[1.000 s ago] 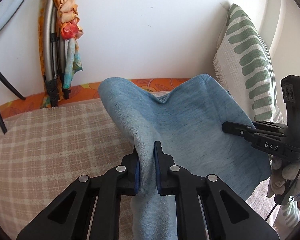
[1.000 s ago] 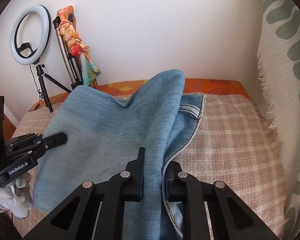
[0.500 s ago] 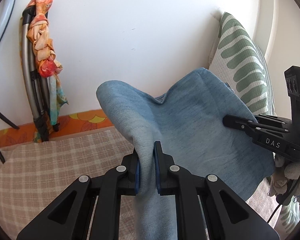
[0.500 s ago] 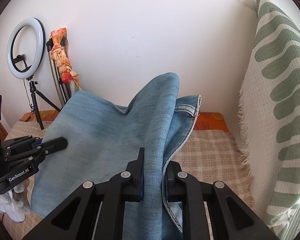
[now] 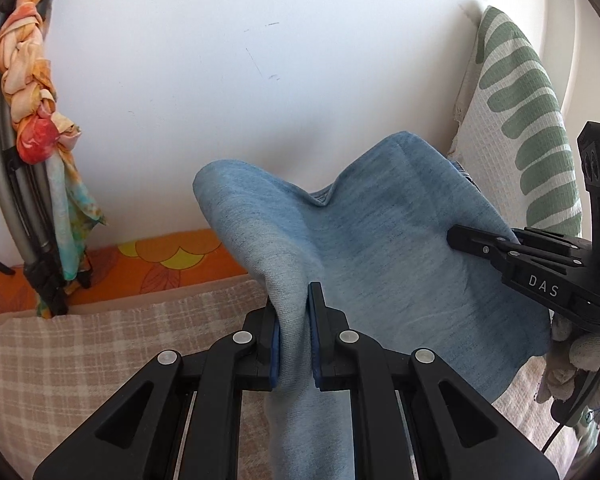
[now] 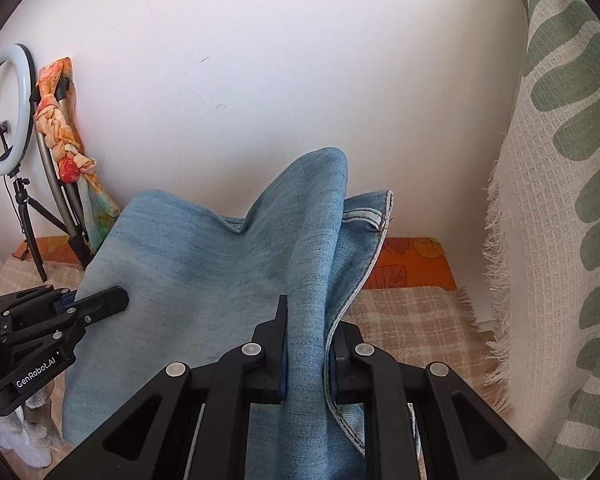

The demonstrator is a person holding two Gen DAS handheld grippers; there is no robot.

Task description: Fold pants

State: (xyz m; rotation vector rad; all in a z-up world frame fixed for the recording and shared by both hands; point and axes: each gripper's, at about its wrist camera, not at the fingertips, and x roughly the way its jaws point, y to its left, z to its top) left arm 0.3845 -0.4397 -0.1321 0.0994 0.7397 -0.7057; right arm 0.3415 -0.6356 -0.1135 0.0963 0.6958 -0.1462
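The pants are light blue jeans (image 5: 372,264), held up in the air between both grippers and sagging in the middle. My left gripper (image 5: 294,320) is shut on the left fold of the denim. My right gripper (image 6: 308,332) is shut on the right fold, where a hemmed edge (image 6: 368,212) sticks out behind. In the left wrist view the right gripper (image 5: 512,256) shows at the right, clamped on the cloth. In the right wrist view the left gripper (image 6: 60,320) shows at the left. The jeans (image 6: 204,280) hang above the bed.
A beige checked blanket (image 5: 100,344) covers the bed over an orange patterned sheet (image 5: 160,264). A white wall is close behind. A green-patterned cushion (image 6: 560,200) stands at the right. A ring light on a tripod (image 6: 4,112) and a scarf-wrapped folded frame (image 5: 32,128) lean at the left.
Both grippers have risen with the jeans. The cloth now hangs higher against the wall and less of the bed shows below. Both grips are unchanged.
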